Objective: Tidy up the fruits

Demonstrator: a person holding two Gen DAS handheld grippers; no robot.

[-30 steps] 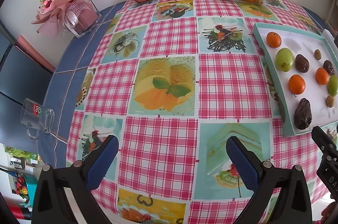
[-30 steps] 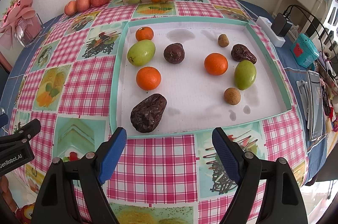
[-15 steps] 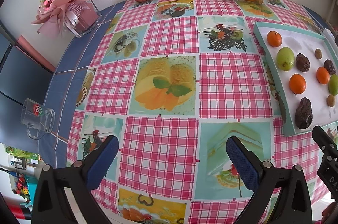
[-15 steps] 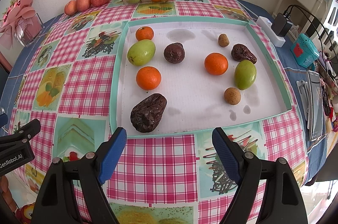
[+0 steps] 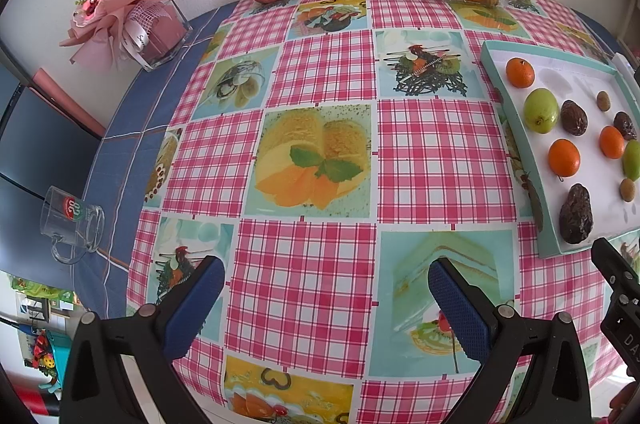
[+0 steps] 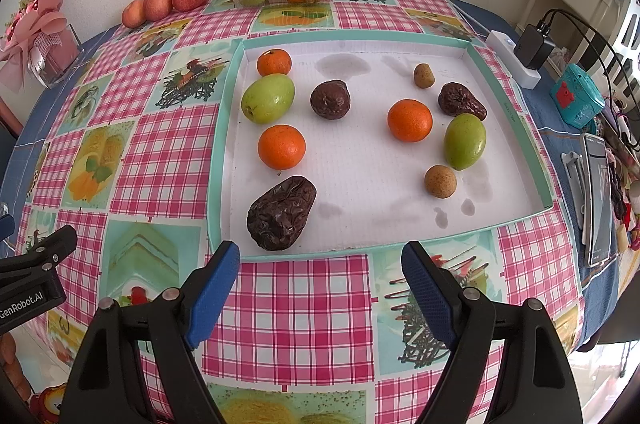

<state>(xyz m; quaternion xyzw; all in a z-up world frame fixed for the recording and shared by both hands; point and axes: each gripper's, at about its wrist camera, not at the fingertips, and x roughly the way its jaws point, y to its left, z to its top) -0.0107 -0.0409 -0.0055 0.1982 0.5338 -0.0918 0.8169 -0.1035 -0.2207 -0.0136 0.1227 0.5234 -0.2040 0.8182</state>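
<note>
Two blue-padded jaws of the left hand-held gripper (image 5: 326, 298) stand apart over the checked tabletop (image 5: 320, 72); the tray (image 5: 520, 152) of fruit is cut off at right, a mug's (image 5: 72, 220) label unreadable. Right view: right hand-held gripper (image 6: 320, 278) apart, empty, before the tray (image 6: 218, 160); "GenRobot.AI" shows at left.

A home: checked tablecloth (image 5: 320, 72), flower bouquet (image 5: 116, 4), phone charger (image 6: 534, 46).
</note>
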